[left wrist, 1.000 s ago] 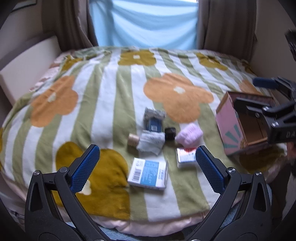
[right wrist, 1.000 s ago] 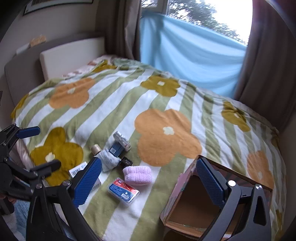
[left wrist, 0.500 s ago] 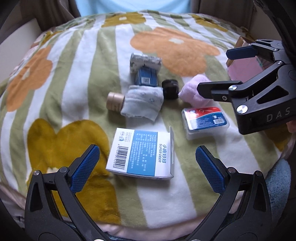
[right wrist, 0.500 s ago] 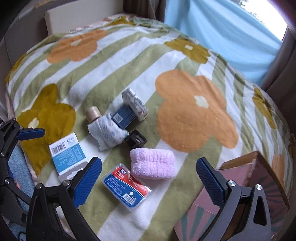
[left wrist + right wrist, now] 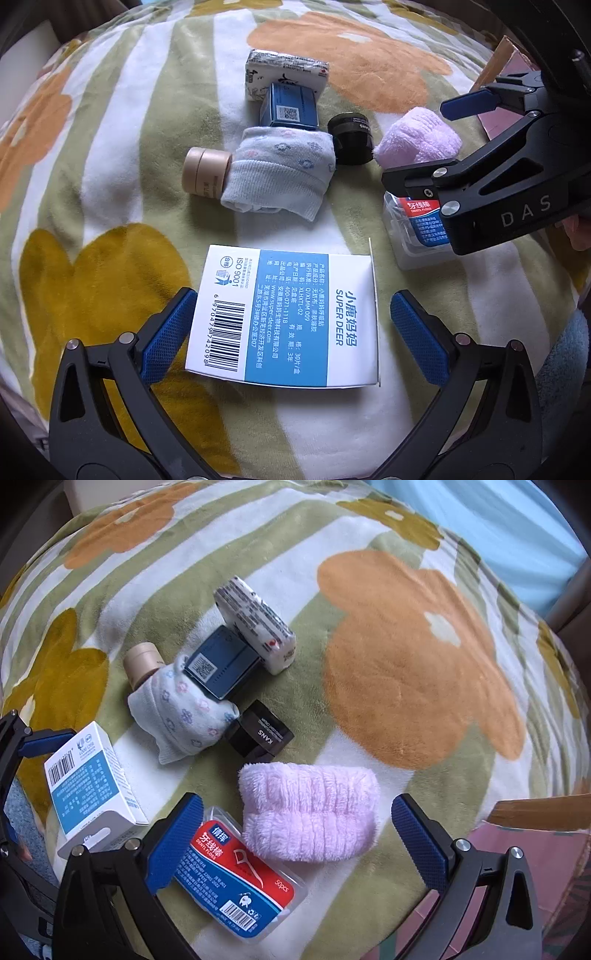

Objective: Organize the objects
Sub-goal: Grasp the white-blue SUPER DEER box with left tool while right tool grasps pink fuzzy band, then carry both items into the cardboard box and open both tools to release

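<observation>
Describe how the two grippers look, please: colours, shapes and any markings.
Both are alike. The left gripper has black skeletal arms with triangular cut-outs and silver rivets, and its jaws end in blue pads with a fine knurled texture. The right gripper has the same black frame and blue pads. Seen from the left wrist view, its side carries the white letters "DAS". No cables or sleeves show.

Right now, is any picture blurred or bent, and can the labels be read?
Left wrist view: sharp in the middle, the white and blue box print is legible; blanket stripes bow toward dark corners. Right wrist view: same bending; the floss pack label reads clearly; soft daylight, no glare.
</observation>
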Tool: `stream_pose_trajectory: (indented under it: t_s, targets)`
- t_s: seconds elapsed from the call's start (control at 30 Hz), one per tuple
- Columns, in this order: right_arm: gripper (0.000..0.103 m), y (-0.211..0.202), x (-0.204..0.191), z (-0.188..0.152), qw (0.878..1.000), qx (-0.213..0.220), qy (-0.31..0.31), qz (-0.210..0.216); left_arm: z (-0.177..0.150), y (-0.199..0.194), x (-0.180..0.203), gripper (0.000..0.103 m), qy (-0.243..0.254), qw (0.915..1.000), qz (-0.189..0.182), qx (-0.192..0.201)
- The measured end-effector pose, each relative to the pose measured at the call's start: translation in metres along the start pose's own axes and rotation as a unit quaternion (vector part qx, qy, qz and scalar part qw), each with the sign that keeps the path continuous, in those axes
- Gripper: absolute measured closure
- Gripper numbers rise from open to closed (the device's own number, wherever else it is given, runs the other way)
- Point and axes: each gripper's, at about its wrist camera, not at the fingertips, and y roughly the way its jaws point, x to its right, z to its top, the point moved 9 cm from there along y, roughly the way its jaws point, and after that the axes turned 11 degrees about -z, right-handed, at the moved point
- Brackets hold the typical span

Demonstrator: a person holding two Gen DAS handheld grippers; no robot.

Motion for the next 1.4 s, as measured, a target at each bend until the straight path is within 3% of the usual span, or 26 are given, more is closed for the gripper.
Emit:
stream_pose_trajectory:
  t_s: [0.3,0.37,0.43,0.5,0.53,0.83,1.1,1.2,1.4]
  targets:
    - [0.003,0.015,0.005,-0.002,0.998,-0.039,0.038,0.027,-0.002,0.005,-0.006,0.016,-0.004,1.0,-0.003,-0.008]
    - [0.008,0.018,0.007,-0.003,0.996,-0.048,0.057,0.045,-0.002,0.005,-0.007,0.016,-0.009,0.9999,-0.009,-0.007]
    - [0.02,0.022,0.01,-0.005,0.993,-0.056,0.079,0.061,-0.002,0.004,-0.007,0.016,-0.01,0.9999,-0.01,-0.006]
    - [0.032,0.025,0.015,-0.007,0.994,-0.063,0.081,0.042,-0.002,0.003,-0.006,0.017,-0.007,0.9999,-0.008,-0.005]
    - [0.033,0.025,0.015,-0.007,0.994,-0.063,0.08,0.038,-0.002,0.003,-0.006,0.017,-0.007,0.9999,-0.008,-0.004]
    - [0.053,0.002,0.017,-0.006,0.996,-0.039,0.077,0.019,0.004,-0.015,-0.005,0.017,-0.013,0.9997,-0.008,0.02]
    - [0.054,-0.045,0.026,-0.006,0.996,-0.009,0.088,0.011,0.018,-0.053,0.0,0.017,-0.006,0.9982,0.004,0.06]
    - [0.054,-0.068,0.021,-0.009,0.996,0.013,0.091,0.007,0.029,-0.07,0.007,0.017,0.0,0.997,0.009,0.077]
    - [0.054,-0.12,0.047,0.007,0.992,0.066,0.107,-0.004,0.06,-0.109,0.032,0.017,0.024,0.9926,0.008,0.118]
